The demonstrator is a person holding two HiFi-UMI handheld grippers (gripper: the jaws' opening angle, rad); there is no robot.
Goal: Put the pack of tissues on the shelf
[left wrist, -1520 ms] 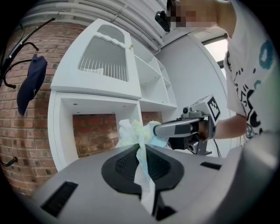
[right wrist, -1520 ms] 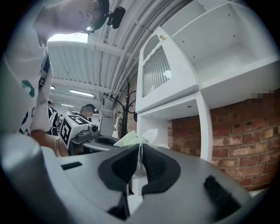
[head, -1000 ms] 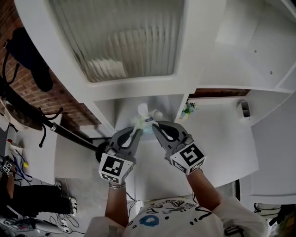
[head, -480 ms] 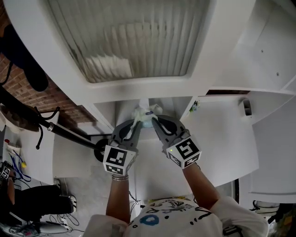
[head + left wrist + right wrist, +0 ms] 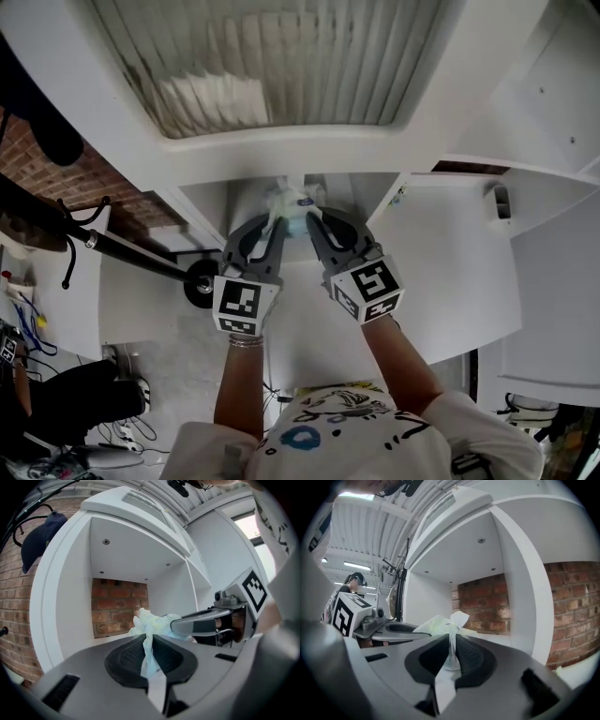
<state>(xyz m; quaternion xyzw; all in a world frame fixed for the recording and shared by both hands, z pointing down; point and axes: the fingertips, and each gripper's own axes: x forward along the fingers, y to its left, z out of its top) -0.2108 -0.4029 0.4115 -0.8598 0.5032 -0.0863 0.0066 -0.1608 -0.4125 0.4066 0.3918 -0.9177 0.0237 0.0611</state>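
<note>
- Far left in the head view, a brick wall (image 5: 98,180) with a black pole (image 5: 131,260) slanting across it, beside the white shelf unit (image 5: 450,272).
- The left gripper (image 5: 276,225) is level and points into an open compartment backed by brick; its own view shows its jaws closed tight on a thin flap of wrapper, which runs down between the black pads.
- The pack of tissues (image 5: 291,201), pale and crumpled, hangs between the two grippers at the mouth of that compartment; whether it touches the board below, I cannot tell.
- The right gripper (image 5: 316,221) is just beside the left one, tips nearly meeting at the pack; its jaws are likewise pinched shut on a strip of the wrapper's other end.
- Further right, a small grey object (image 5: 500,202) on a neighbouring white board, well apart from the grippers.
</note>
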